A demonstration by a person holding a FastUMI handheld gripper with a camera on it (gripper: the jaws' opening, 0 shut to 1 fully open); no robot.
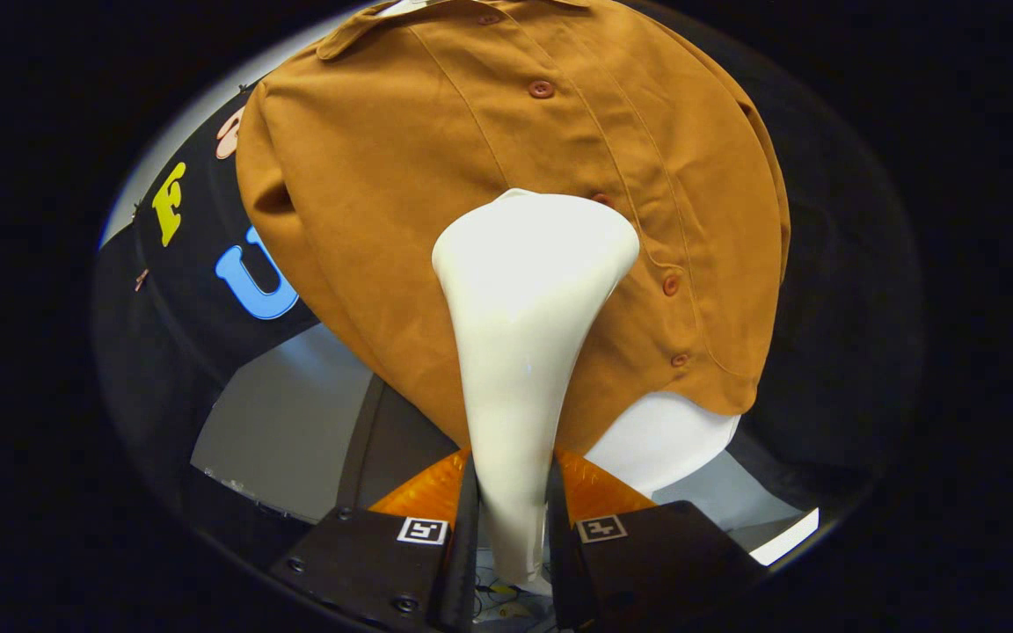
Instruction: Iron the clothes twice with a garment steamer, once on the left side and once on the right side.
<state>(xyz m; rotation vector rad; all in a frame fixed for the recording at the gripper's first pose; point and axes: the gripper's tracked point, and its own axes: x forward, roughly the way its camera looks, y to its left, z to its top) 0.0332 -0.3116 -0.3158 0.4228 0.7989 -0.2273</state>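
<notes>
A white garment steamer (524,316) stands up between my fingers, its slim handle clamped by both and its wide head pointing at the shirt. My gripper (512,510) is shut on that handle. Beyond the steamer hangs a brown buttoned shirt (436,176) on a white mannequin torso (665,435). The steamer head lies over the shirt's lower middle, just left of the button placket (670,284). Whether the head touches the cloth I cannot tell. The shirt's collar sits at the top, partly cut off.
Below the shirt's hem, a grey floor or table surface (287,440) and a dark upright panel (392,440) lie to the left of my fingers. The black booth cloth (181,325) hangs left of the shirt.
</notes>
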